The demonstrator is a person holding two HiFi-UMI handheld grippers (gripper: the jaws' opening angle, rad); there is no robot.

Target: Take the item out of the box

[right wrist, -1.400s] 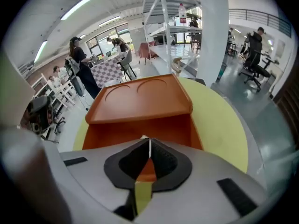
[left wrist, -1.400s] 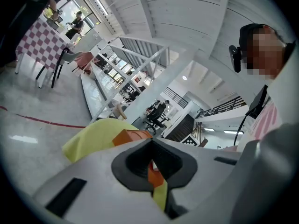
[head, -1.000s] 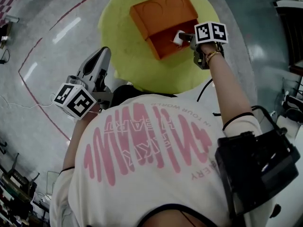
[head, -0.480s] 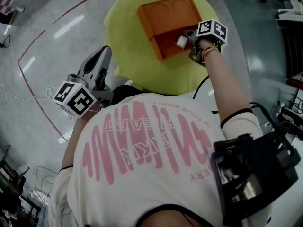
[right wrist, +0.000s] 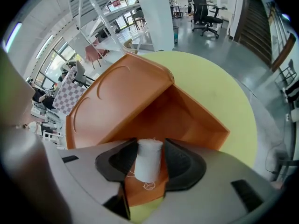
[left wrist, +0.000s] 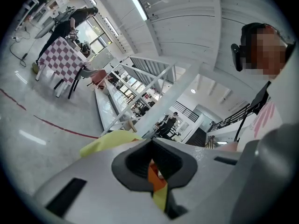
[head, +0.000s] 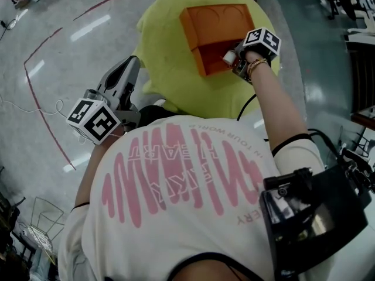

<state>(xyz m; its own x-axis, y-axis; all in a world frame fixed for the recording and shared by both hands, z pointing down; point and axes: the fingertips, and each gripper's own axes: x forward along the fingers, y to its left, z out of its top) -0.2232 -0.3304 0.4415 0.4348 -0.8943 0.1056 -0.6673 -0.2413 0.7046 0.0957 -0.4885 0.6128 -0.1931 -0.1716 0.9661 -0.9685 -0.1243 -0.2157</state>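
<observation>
Spool [right wrist: 148, 160], white cylinder; smooth orange box [right wrist: 121, 101]

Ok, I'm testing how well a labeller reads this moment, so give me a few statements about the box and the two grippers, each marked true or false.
1. The orange box has its lid open. True.
2. The right gripper is empty. False: a white thread spool stands between its jaws, which have just been closing on it.
3. The box stands on a red table. False: the round table is yellow.
4. The left gripper is away from the box, off the table's edge. True.
</observation>
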